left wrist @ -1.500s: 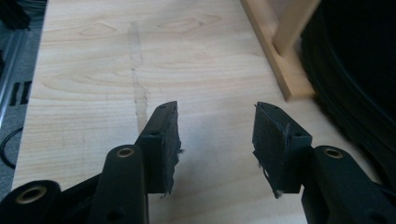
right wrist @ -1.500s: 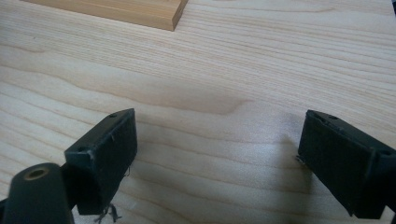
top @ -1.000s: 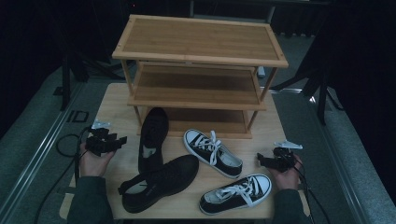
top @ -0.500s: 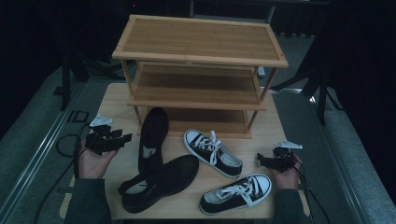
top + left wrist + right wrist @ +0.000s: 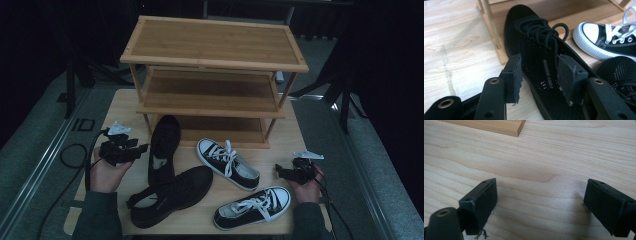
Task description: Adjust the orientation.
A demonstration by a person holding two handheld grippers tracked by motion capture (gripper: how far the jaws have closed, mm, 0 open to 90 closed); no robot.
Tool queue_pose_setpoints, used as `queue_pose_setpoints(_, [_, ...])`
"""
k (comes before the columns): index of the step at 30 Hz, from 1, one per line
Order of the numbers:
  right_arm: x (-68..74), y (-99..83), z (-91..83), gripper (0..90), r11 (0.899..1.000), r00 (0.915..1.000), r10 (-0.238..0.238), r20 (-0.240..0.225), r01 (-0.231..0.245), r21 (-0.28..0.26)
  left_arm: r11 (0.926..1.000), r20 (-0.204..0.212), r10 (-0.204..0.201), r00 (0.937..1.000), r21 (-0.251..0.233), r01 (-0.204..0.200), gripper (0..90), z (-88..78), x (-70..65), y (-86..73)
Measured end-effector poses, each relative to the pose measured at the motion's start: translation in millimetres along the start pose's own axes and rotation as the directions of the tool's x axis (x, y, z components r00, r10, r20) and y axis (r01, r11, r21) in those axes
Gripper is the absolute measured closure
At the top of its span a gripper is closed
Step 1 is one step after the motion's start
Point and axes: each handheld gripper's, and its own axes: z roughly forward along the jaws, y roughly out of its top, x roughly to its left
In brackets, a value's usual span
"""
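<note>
— How does the left gripper (image 5: pixel 142 148) stand?
— Raised in the left hand (image 5: pixel 107 172), pointing inward across the table, its jaws apart and just closing a little, with nothing pressed between the pads (image 5: pixel 566 77).
— And the right gripper (image 5: pixel 279 171)?
— Held low in the right hand (image 5: pixel 306 187), aimed inward, jaws spread wide and empty.

So the light wood bench (image 5: pixel 107 107) has a three-tier bamboo shoe rack (image 5: pixel 212 50) sitting at its far edge, upper middle of the frame. In front of it, four shoes lie straight on the bench top: two black lace-ups (image 5: pixel 164 145) (image 5: pixel 172 192) centre-left, two black-and-white sneakers (image 5: pixel 227 162) (image 5: pixel 252 206) lower right.
</note>
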Motion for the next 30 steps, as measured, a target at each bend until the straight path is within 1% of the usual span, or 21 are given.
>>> queue_pose_setpoints(4, [0.0, 0.0, 0.0, 11.7, 1.000, 1.0000, 0.000, 0.000, 0.000, -0.001, 0.9999, 0.004, 0.010, 0.9999, 0.010, -0.010, 54.1, 3.6, -2.3, 0.4])
queue_pose_setpoints(7, [-0.1, 0.1, 0.1, 11.7, 1.000, 1.0000, -0.002, -0.001, 0.002, 0.000, 0.9992, 0.002, 0.021, 0.9998, 0.034, -0.021, 56.1, 10.0, -4.0, -0.2])
queue_pose_setpoints(10, [-0.1, 0.1, 0.1, 11.7, 1.000, 1.0000, -0.002, -0.001, 0.002, 0.000, 0.9987, 0.008, 0.026, 0.9996, 0.043, -0.027, 56.9, 12.2, -3.7, -0.1])
queue_pose_setpoints(12, [-0.1, 0.1, 0.1, 11.7, 1.000, 1.0000, -0.002, -0.001, 0.002, -0.001, 0.9984, 0.004, 0.031, 0.9995, 0.048, -0.031, 57.3, 12.3, -3.9, 1.6])
queue_pose_setpoints(16, [-0.1, 0.1, 0.1, 11.7, 1.000, 1.0000, -0.001, -0.001, 0.001, -0.001, 0.9980, 0.009, 0.038, 0.9992, 0.050, -0.038, 57.3, 11.7, -4.4, 5.5])
queue_pose_setpoints(18, [0.0, 0.1, 0.1, 11.8, 1.000, 1.0000, 0.000, -0.001, 0.000, -0.001, 0.9964, 0.012, 0.054, 0.9985, 0.065, -0.055, 57.0, 14.4, -6.9, 10.0])
queue_pose_setpoints(21, [0.0, 0.1, 0.1, 11.7, 1.000, 1.0000, 0.000, -0.001, 0.000, -0.001, 0.9955, 0.021, 0.053, 0.9984, 0.077, -0.055, 56.7, 16.4, -7.8, 11.0])
queue_pose_setpoints(23, [0.0, 0.1, 0.1, 11.7, 1.000, 1.0000, 0.000, -0.001, 0.000, -0.001, 0.9926, 0.027, 0.065, 0.9975, 0.101, -0.068, 56.5, 20.1, -9.2, 11.9])
queue_pose_setpoints(25, [0.0, 0.1, 0.1, 11.7, 1.000, 1.0000, -0.001, -0.001, 0.001, -0.001, 0.9890, 0.022, 0.079, 0.9967, 0.124, -0.081, 56.5, 23.7, -10.0, 12.9])
queue_pose_setpoints(26, [-0.1, 0.1, 0.1, 11.7, 1.000, 1.0000, -0.001, -0.001, 0.001, -0.001, 0.9873, 0.015, 0.076, 0.9970, 0.139, -0.078, 56.5, 26.7, -10.3, 13.8])
queue_pose_setpoints(27, [-0.1, 0.1, 0.1, 11.7, 1.000, 1.0000, -0.001, -0.001, 0.001, -0.001, 0.9873, 0.015, 0.076, 0.9970, 0.139, -0.078, 56.5, 26.7, -10.3, 13.8])
queue_pose_setpoints(28, [0.0, 0.1, 0.1, 11.8, 1.000, 1.0000, 0.000, -0.001, 0.000, -0.001, 0.9865, 0.024, 0.061, 0.9979, 0.151, -0.064, 56.6, 30.7, -10.0, 14.6])
queue_pose_setpoints(29, [-0.1, 0.1, 0.1, 11.7, 1.000, 1.0000, 0.000, -0.001, 0.000, -0.001, 0.9865, 0.024, 0.061, 0.9979, 0.151, -0.064, 57.0, 30.7, -10.0, 14.6])
queue_pose_setpoints(30, [-0.1, 0.1, 0.1, 11.7, 1.000, 1.0000, -0.001, -0.001, 0.001, -0.001, 0.9848, 0.033, 0.057, 0.9978, 0.162, -0.062, 57.8, 33.7, -9.6, 15.2])
